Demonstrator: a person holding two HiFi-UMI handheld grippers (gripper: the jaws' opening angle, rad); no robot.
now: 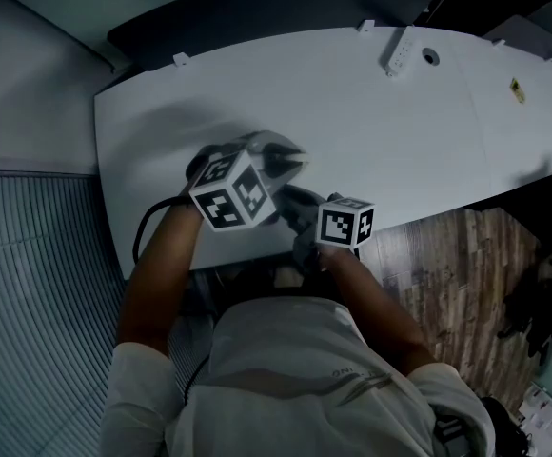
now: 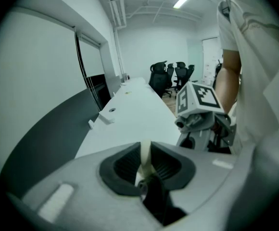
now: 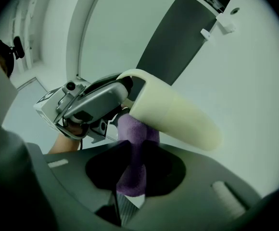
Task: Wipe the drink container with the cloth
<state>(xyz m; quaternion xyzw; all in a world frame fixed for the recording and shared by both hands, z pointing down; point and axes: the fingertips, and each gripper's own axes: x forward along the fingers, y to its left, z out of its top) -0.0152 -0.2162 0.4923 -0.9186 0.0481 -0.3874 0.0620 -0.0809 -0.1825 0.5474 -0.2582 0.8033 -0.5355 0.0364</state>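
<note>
A long white table (image 1: 371,112) runs along the grey wall, with office chairs (image 2: 171,76) parked at its far end. The person stands at its near edge with both tools close together.

The left gripper (image 2: 146,163) has its jaws nearly together, pinching the thin cream wall of the drink container (image 3: 178,112) at its rim. The container hangs clear above the table. In the right gripper view it slants from 11 o'clock down to 4 o'clock.

The right gripper (image 3: 132,177) is clamped on the purple cloth (image 3: 132,138), which stands up from the jaws. The cloth's top meets the container's underside at about 12 o'clock, just beside the left gripper's hold.

I'd say the wiping itself is under way. Next, the cloth should slide along the body towards 4 o'clock while the left grip holds steady.
</note>
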